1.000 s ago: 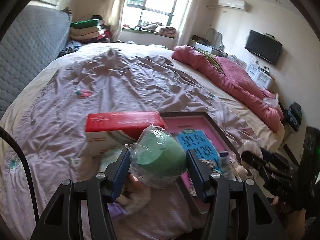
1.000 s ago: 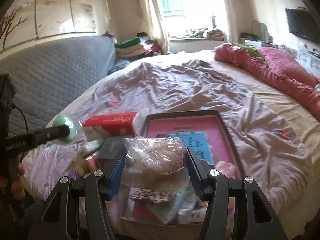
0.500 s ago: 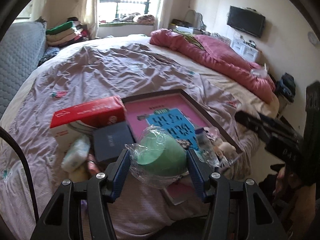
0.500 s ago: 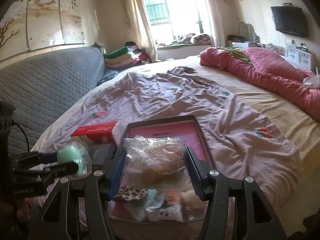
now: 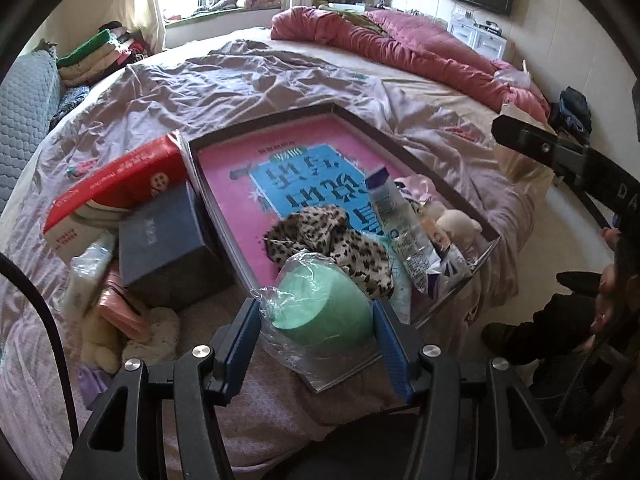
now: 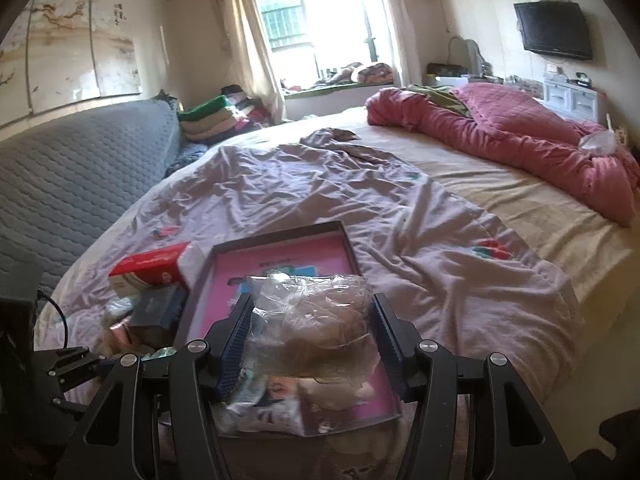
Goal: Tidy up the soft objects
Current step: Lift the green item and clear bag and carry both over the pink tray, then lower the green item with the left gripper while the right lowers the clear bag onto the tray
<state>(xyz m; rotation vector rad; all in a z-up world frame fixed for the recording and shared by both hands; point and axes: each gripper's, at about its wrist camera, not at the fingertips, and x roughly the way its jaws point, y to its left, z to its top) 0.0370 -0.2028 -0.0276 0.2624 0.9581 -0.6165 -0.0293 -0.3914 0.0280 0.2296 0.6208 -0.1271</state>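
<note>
Since a second ago we have swung our left gripper [image 5: 316, 322] down and across from the red box [image 5: 116, 184] to the near corner of the shallow pink-lined tray [image 5: 452, 196], while our right gripper [image 6: 310, 334] has drifted only a little over the same tray [image 6: 280, 238]. Our left jaws stand about half open, clamped on a green soft ball in a clear bag [image 5: 320, 304] held just above the leopard-print cloth [image 5: 324, 236] lying in the tray. Our right jaws press on a clear bag of tan fluffy stuff [image 6: 312, 320], held over the tray's near end on the lilac bedsheet [image 6: 400, 216].
</note>
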